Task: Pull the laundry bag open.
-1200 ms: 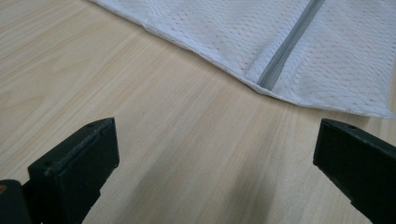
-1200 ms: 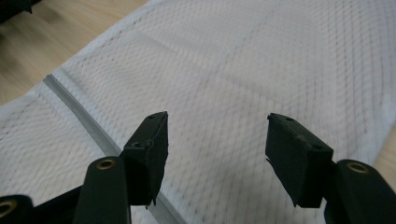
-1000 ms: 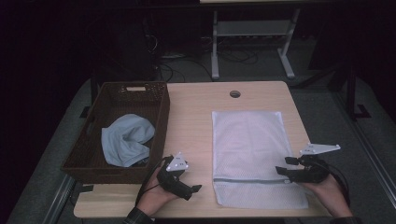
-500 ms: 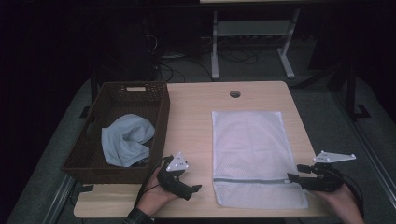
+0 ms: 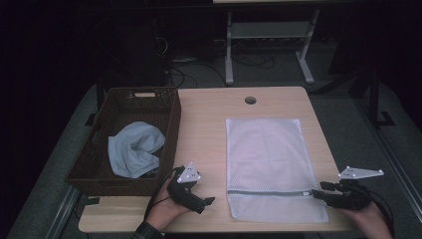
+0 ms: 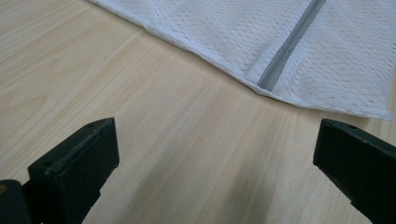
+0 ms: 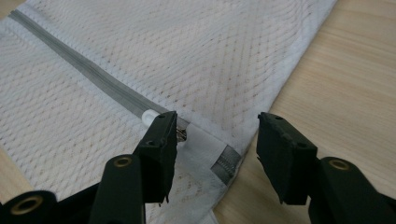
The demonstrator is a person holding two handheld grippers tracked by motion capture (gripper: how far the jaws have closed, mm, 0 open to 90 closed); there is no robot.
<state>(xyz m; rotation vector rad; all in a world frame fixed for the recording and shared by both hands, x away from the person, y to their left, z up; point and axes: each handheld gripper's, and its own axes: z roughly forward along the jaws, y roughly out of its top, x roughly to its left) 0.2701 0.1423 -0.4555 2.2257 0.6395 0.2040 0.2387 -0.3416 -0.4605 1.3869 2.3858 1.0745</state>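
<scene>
Right gripper (image 7: 212,135) jaws, just been closing, straddle the mesh laundry bag (image 5: 268,159) zipper end (image 7: 180,133), not clamped; left gripper (image 5: 191,191) jaws wide apart.

From the high view I'm seeing a dim, slightly soft picture: only the bench (image 5: 209,129) is catching light from above, while the floor and room around it are falling into near black. Both gripper views are coming through bright and evenly lit. The mesh laundry bag (image 7: 154,60) is reading sharp, and soft shadows are pooling under the near, blurred jaws.
</scene>
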